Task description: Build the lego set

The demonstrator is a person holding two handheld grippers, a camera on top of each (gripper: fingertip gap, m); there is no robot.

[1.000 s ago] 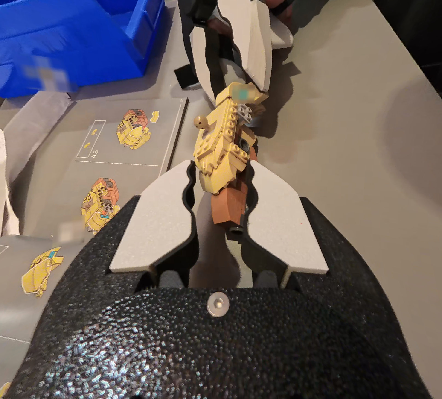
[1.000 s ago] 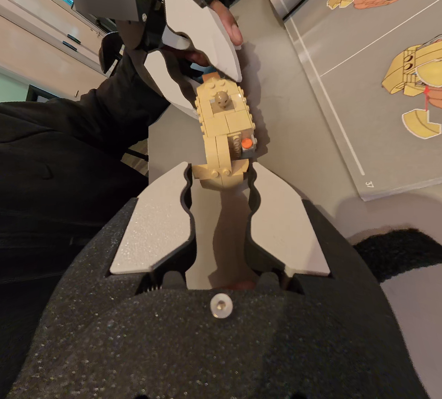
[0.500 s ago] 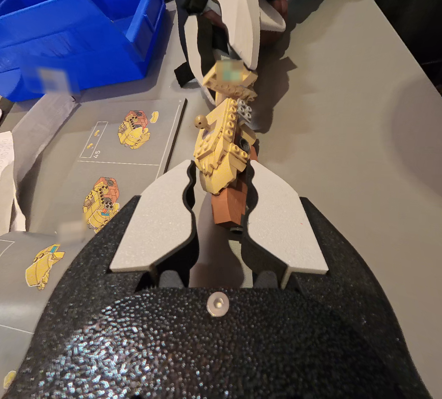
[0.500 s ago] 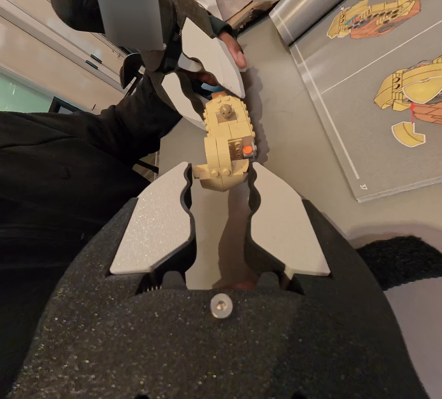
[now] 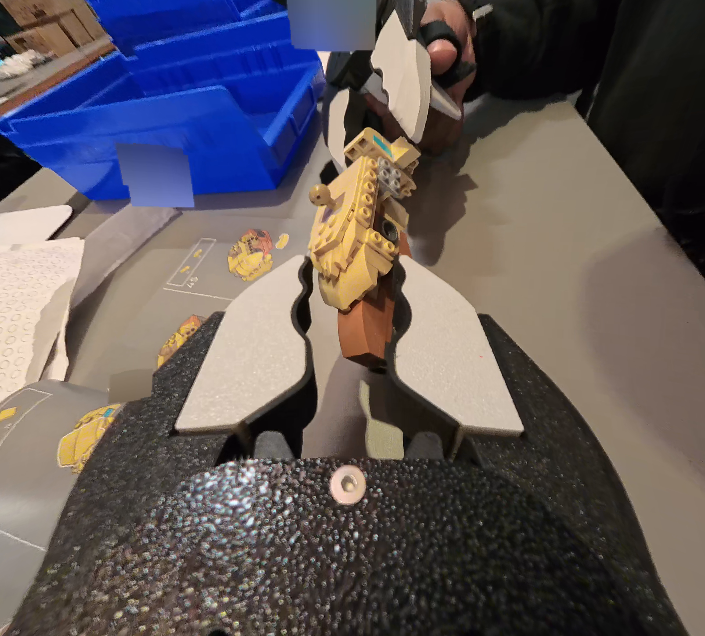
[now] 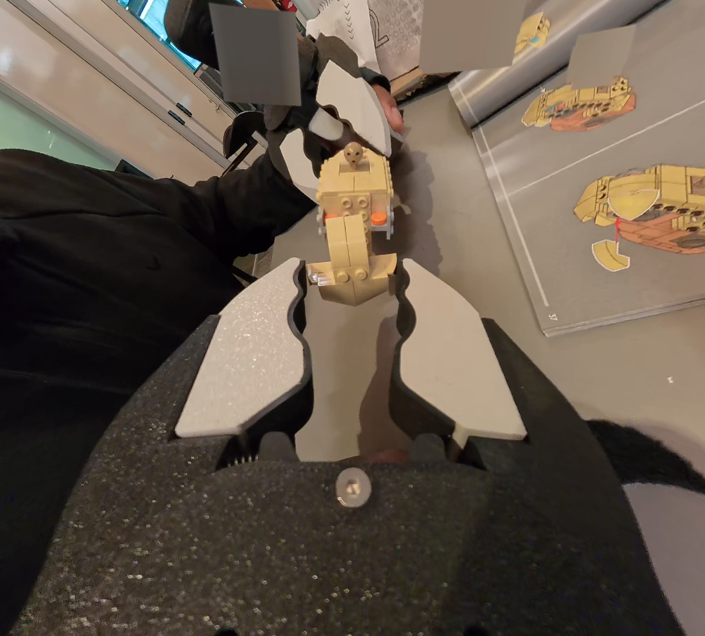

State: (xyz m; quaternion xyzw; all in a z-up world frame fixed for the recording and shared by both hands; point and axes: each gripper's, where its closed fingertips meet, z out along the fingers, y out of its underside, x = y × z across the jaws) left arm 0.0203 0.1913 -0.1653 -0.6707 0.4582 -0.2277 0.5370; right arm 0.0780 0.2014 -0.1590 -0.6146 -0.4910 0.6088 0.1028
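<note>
Model [image 5: 353,243] — tan-and-brown brick build, held in the air above the table [image 5: 534,274] | we see left gripper [image 5: 353,297] clamped on one end, right gripper [image 6: 353,282] clamped on the other | booklet [image 6: 610,198] open beside it — build looks partly assembled.

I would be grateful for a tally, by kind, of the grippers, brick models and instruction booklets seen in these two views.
Grippers: 2, the left gripper and the right gripper
Brick model: 1, tan and brown, held off the table, one end in each gripper's fingers
Instruction booklet: 1, open on the table
Total: 4
</note>
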